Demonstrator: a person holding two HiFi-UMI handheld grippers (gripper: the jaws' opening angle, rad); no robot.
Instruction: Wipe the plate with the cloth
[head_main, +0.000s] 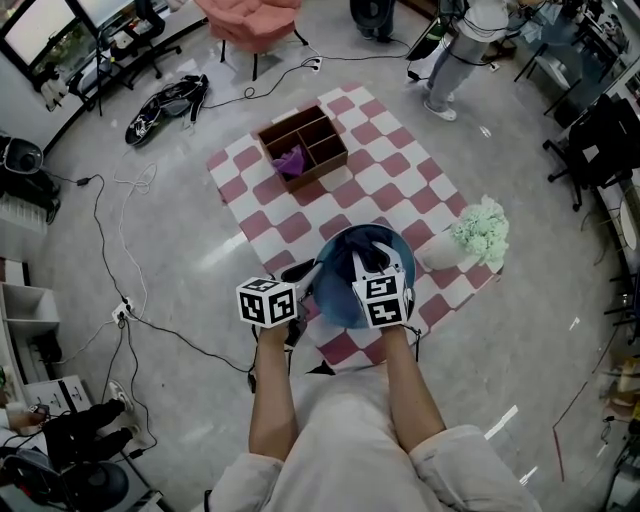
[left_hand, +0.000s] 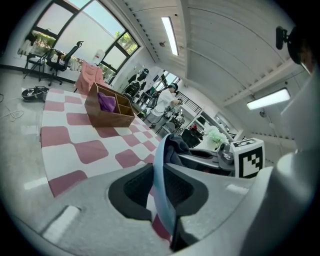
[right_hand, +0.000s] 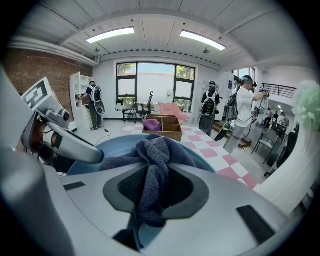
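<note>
1. Two grippers are engaged. The jaws of the left gripper (left_hand: 164, 187) are clamped on the rim of the blue plate (head_main: 335, 297), which is held over the checkered mat (head_main: 290, 225) on the floor.
2. The jaws of the right gripper (right_hand: 155, 192) are closed on a bunched dark blue cloth (right_hand: 152, 165), which is laid against the plate's face.
3. The plate is judged stiff, smooth, possibly slippery and breakable, so a firm rim grip is advised.
4. The cloth is judged soft and light, best pinched at a bunched fold.
</note>
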